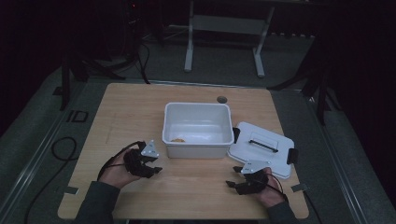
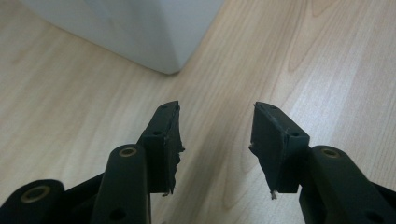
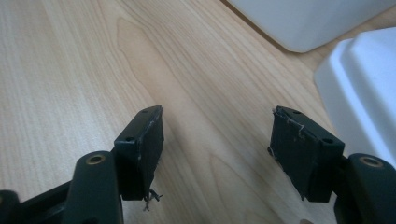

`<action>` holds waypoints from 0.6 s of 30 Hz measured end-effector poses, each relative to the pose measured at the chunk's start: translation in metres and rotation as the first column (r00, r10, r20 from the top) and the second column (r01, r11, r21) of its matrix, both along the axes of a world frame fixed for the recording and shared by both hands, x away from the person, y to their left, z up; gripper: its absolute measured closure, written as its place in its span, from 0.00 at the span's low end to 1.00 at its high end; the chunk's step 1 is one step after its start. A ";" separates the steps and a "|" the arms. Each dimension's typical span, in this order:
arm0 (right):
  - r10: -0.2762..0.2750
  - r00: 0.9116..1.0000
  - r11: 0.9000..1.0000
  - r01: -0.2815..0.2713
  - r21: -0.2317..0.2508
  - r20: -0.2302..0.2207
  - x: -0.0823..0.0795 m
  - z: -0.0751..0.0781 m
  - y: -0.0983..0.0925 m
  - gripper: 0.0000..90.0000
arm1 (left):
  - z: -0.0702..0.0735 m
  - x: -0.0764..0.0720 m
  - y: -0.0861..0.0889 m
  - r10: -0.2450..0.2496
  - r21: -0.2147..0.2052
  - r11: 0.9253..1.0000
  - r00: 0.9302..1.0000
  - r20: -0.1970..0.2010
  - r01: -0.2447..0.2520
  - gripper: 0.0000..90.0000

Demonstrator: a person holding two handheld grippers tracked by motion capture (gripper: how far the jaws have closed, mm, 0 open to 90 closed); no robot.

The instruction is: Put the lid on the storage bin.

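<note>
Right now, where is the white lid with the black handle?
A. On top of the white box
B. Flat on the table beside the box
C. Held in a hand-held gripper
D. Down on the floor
B: the white lid lies flat on the table, right of the open white box.

Dim overhead, bright close-ups

The high view is dark and murky beyond the table; both gripper views are evenly lit, sharp, with soft shadows under the jaws.

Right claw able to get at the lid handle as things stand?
Probably yes. The right claw is open and empty beside the lid, whose black handle faces up with nothing over it.
</note>
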State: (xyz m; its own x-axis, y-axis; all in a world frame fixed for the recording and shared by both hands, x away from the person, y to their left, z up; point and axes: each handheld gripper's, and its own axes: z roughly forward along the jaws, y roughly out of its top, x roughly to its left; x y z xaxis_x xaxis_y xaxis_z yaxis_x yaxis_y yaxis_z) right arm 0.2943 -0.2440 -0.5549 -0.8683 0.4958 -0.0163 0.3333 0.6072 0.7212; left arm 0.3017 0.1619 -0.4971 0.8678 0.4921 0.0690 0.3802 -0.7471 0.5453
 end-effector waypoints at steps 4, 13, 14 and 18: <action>-0.014 1.000 1.000 0.014 -0.001 0.005 0.000 0.006 -0.002 0.40 | -0.006 0.000 0.002 0.012 -0.012 1.000 1.000 -0.010 -0.012 0.59; -0.028 0.999 1.000 0.028 -0.008 0.044 0.000 0.024 -0.010 0.43 | -0.022 -0.003 0.004 0.017 -0.044 0.999 1.000 -0.026 -0.018 0.61; -0.030 0.998 0.999 0.030 -0.013 0.049 0.000 0.026 -0.011 0.43 | -0.023 -0.003 0.004 0.018 -0.045 0.999 0.999 -0.030 -0.019 0.61; -0.033 0.997 0.999 0.035 -0.029 0.065 0.002 0.034 -0.014 0.43 | -0.029 -0.004 0.003 0.014 -0.046 0.999 0.999 -0.038 -0.016 0.61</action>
State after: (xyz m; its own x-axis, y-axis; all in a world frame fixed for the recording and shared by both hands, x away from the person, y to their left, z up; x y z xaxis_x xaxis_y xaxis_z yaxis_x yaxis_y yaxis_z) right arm 0.2963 -0.2582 -0.5208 -0.8477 0.5234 -0.0869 0.3073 0.6179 0.7237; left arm 0.2980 0.1646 -0.5264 0.8618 0.5071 0.0136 0.4121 -0.7154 0.5642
